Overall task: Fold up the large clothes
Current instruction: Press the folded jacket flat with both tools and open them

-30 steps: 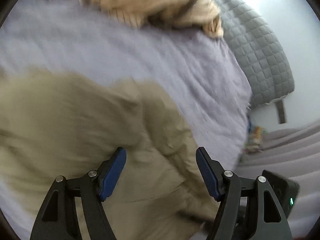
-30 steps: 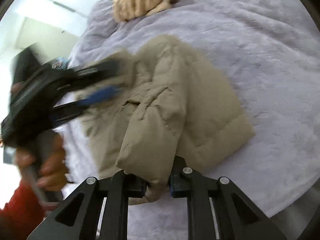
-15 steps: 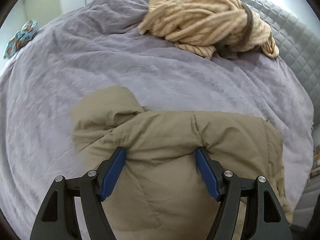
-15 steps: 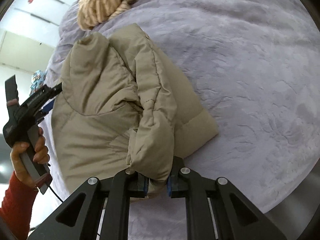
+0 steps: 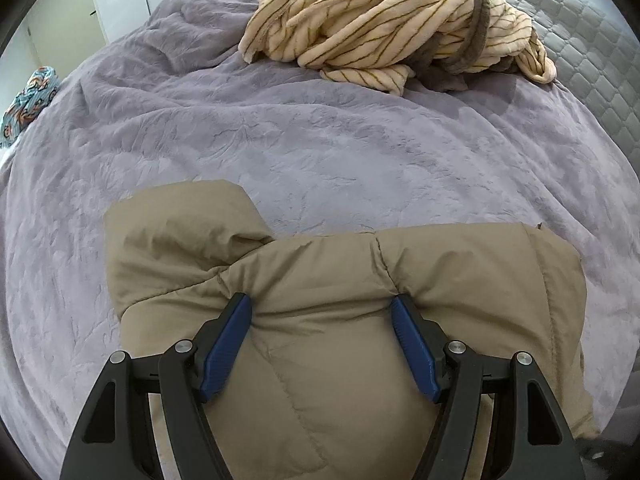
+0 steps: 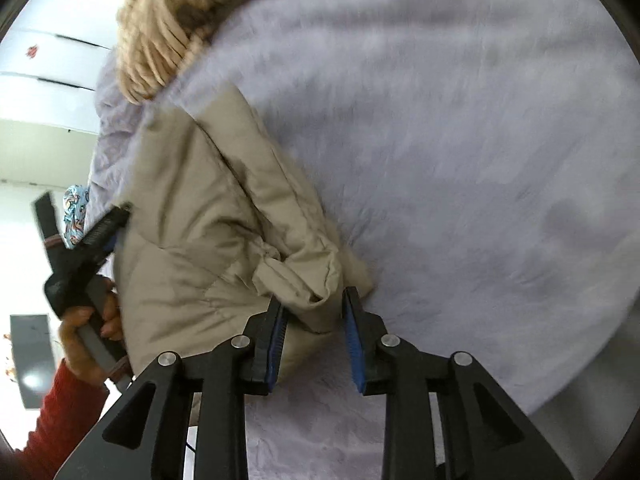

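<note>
A beige puffer jacket [image 5: 340, 280] lies folded on the lilac bed cover [image 5: 320, 140]. My left gripper [image 5: 322, 308] is open, its blue pads pressing down on the jacket's upper layer. In the right wrist view the jacket [image 6: 208, 232] lies left of centre, and my right gripper [image 6: 314, 300] is open with a jacket cuff [image 6: 316, 284] lying loose between its pads. The left gripper [image 6: 104, 232] shows there at the jacket's far left edge, held by a hand in a red sleeve.
A striped cream blanket [image 5: 392, 20] is heaped at the far side of the bed; it also shows in the right wrist view [image 6: 168, 28]. A grey quilted headboard [image 5: 592, 60] stands at right. A patterned blue cloth [image 5: 28, 100] lies at the left edge.
My right gripper has opened and let go of the jacket cuff it was clamping. My left gripper has settled onto the jacket and stays open.
</note>
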{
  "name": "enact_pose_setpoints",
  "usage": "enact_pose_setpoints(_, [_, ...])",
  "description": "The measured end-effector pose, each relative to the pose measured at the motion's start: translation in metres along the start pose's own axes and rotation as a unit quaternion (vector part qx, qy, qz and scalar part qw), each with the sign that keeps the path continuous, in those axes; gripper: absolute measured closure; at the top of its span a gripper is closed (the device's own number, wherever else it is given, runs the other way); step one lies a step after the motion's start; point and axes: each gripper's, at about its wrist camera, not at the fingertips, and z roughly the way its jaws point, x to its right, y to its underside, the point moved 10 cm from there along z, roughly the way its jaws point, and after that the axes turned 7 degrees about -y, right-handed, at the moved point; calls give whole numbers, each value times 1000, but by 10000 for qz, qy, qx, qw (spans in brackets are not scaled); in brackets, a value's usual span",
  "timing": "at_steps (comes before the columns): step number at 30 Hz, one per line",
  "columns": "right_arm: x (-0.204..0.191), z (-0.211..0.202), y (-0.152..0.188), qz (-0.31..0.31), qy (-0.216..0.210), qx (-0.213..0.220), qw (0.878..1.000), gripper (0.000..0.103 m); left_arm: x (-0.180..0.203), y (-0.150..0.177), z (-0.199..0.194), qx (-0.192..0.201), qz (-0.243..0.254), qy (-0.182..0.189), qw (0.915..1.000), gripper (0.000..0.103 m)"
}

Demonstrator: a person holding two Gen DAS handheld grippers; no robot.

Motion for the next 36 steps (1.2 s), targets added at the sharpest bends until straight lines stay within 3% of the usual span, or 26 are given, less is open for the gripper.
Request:
enact_pose_setpoints(4, [-31,-28,-23,-696,131,510,9962,73,0,0,0,19,20,-23,10000,30])
enact_pose_setpoints(6, [-51,-15,-32,-959,44,381,9947,73,-1,1,0,25,15,-22,10000,30])
enact_pose_setpoints(9, [-61,17,-30,-1296,300,27,9911,73,0,1,0,19,21,-22,10000,30])
enact_pose_setpoints(13, [-36,53,-9,-1183,610,-525,9897,73,-2,1,-1,35,7,-1,10000,29])
enact_pose_setpoints(15, [-28,58,-2,-990,551,-640,9915,73,-2,1,-3,48,26,-4,10000,29])
enact_pose_setpoints(26, [-38,53,-13,-992,462,-681,9917,73,-26,7,-44,-145,-342,-199,9991,29])
enact_pose_setpoints(36, [-68,25,-22,-1185,291,-457,9915,72,-48,48,-86,-404,-531,-151,9977,29])
